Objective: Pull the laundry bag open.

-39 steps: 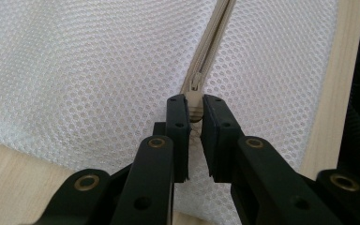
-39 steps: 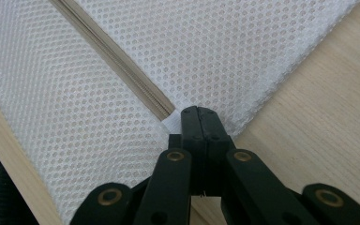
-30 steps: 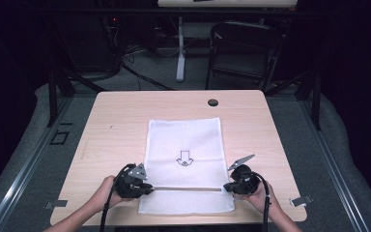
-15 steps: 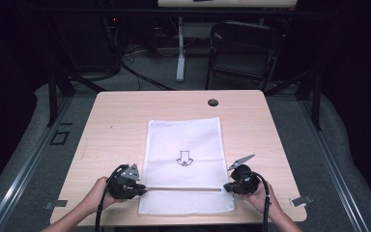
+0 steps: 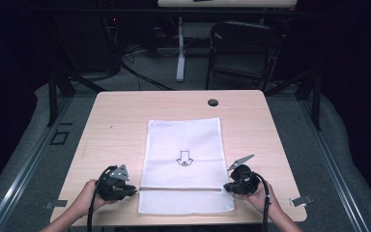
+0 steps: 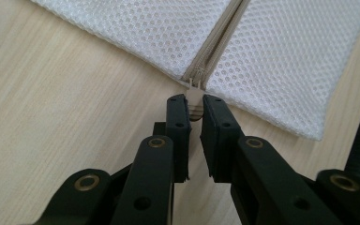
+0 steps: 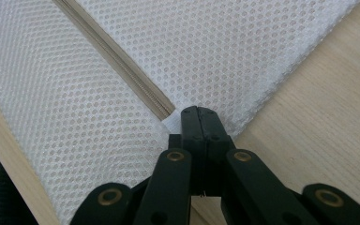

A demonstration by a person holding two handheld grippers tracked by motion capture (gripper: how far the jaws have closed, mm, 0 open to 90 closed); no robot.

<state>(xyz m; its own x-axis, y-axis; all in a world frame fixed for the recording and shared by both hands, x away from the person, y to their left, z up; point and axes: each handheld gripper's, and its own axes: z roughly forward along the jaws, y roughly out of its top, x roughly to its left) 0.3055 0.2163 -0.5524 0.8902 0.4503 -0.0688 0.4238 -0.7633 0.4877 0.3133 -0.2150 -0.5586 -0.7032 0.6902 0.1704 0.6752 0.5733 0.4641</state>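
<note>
Lying flat, the mesh bag [image 5: 183,164] has its zipper pull [image 6: 195,101] between the left gripper [image 6: 194,110] fingers, slightly parted; right gripper [image 7: 199,119] fingers pinch its edge.

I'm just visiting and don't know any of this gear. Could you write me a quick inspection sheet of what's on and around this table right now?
Surface: light wooden table, bare around the bag.
Job's things: white mesh bag lying flat, a small arrow printed on it; a beige zipper runs across its near end, with the zipper pull at the left end.
Clutter: a small dark round thing at the far edge.
Grippers: left gripper, jaws slightly apart around the pull; right gripper, shut on the bag's edge at the zipper's other end.
Cables: one trails from each gripper toward the person.
Surroundings: dark room, chair and table legs beyond, grey floor.
</note>
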